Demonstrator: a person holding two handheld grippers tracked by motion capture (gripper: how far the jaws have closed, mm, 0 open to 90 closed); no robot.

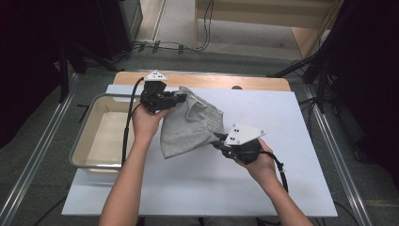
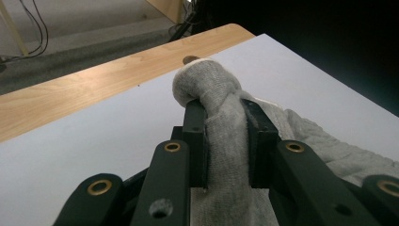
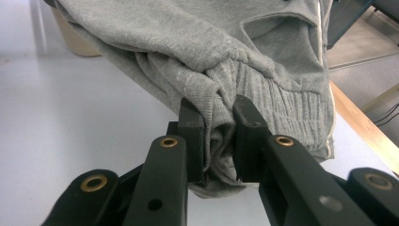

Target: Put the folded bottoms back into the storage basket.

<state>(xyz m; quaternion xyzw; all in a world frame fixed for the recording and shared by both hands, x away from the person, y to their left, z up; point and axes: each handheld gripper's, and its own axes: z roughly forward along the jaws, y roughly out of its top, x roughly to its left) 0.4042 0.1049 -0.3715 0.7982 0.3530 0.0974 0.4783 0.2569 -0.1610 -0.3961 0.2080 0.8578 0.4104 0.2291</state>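
A grey knit garment (image 1: 190, 125) with an elastic waistband hangs bunched between my two grippers above the white table top (image 1: 301, 141). My left gripper (image 1: 181, 98) is shut on a rolled fold of the garment (image 2: 221, 108) at its far upper corner. My right gripper (image 1: 220, 140) is shut on the gathered waistband edge of the garment (image 3: 221, 108) at the lower right. In the left gripper view the cloth bulges out past the fingertips (image 2: 195, 115). The lower part of the garment droops toward the table.
A cream-coloured bin (image 1: 89, 136) with a metal rim stands at the table's left edge. A strip of bare wood (image 1: 263, 83) runs along the far edge. Dark stands and cables (image 1: 324, 66) surround the table.
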